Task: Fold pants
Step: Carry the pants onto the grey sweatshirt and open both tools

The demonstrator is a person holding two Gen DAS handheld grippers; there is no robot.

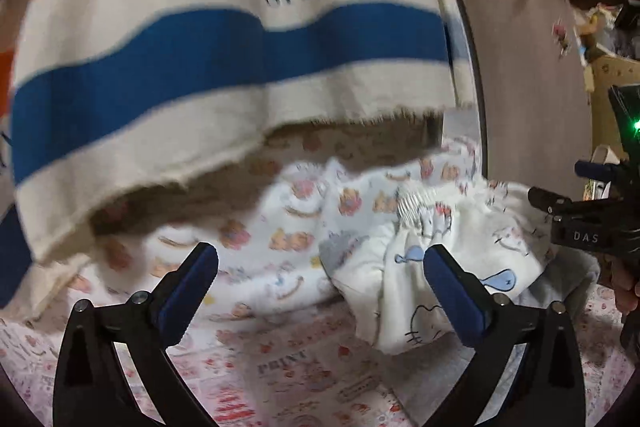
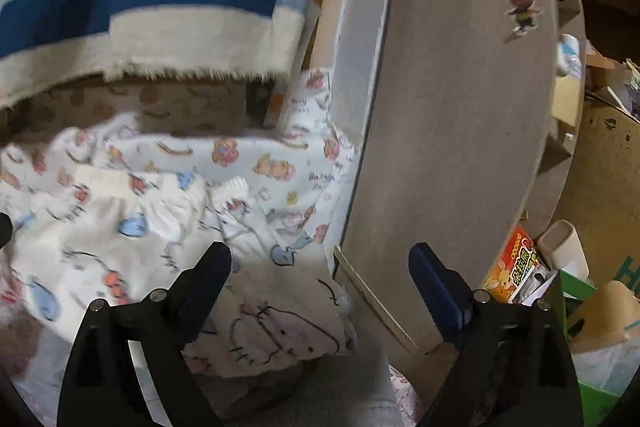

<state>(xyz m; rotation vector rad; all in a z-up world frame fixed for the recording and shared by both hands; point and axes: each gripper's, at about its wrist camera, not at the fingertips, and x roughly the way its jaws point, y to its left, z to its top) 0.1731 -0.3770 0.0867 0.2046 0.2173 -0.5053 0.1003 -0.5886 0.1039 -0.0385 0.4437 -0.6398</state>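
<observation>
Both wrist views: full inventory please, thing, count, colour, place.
pants: 1, white with blue whale and cat prints, crumpled on the bed, ahead of both tools
sheet: 1, pink-white print, under the pants
bedding: 1, white with bear prints, behind the pants
blanket: 1, cream with orange and blue stripes, hanging above the bed
board: 1, grey-brown, upright right of the bed, sticker on it
box: 1, orange, past the board, low right
left tool: 1, black with blue pads, open, holding nothing
right tool: 1, black with blue pads, open, over the pants edge
</observation>
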